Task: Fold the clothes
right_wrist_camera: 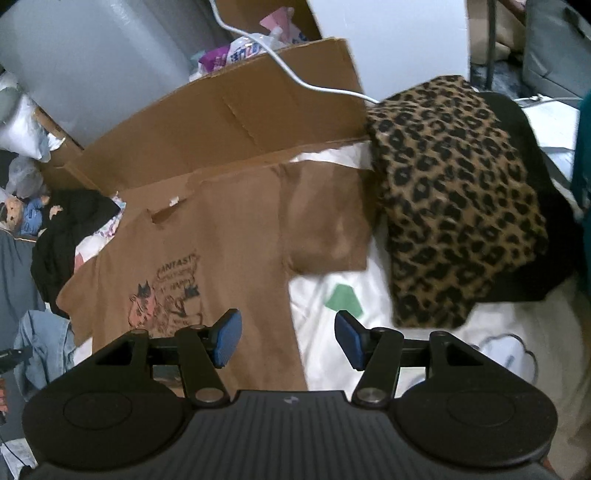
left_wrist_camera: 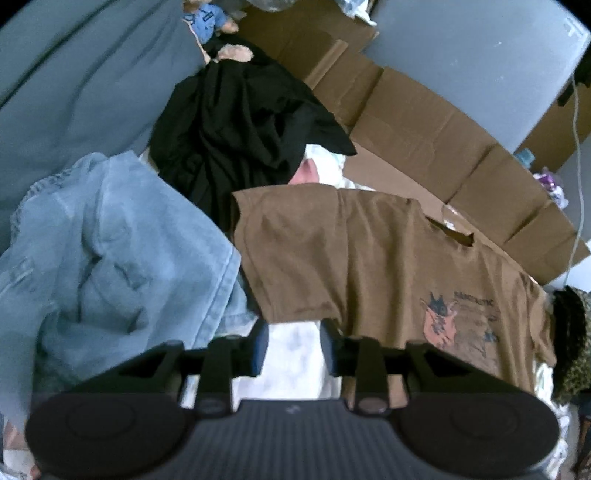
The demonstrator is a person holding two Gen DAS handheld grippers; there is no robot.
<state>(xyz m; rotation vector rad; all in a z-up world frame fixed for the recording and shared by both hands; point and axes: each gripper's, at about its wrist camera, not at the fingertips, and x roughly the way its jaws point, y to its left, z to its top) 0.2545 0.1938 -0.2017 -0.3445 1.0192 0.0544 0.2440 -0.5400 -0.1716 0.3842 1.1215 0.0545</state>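
A brown T-shirt (left_wrist_camera: 369,258) with a printed picture on its chest lies spread flat on a white bed sheet (left_wrist_camera: 291,369), front up, both short sleeves out to the sides. My left gripper (left_wrist_camera: 293,343) hovers just below the hem of its left sleeve, open, with only white sheet showing between the blue pads. In the right wrist view the same T-shirt (right_wrist_camera: 229,229) lies ahead; my right gripper (right_wrist_camera: 288,338) stands wide open above the shirt's right side edge, one pad over the cloth and one over the sheet (right_wrist_camera: 332,332). Neither holds anything.
A crumpled denim garment (left_wrist_camera: 110,240) and a black garment (left_wrist_camera: 240,129) lie left of the shirt. A folded leopard-print garment (right_wrist_camera: 454,192) on black cloth sits at the right. Flattened cardboard (right_wrist_camera: 229,122) lies behind, crossed by a white cable (right_wrist_camera: 295,77). A stuffed toy (left_wrist_camera: 210,22) sits far back.
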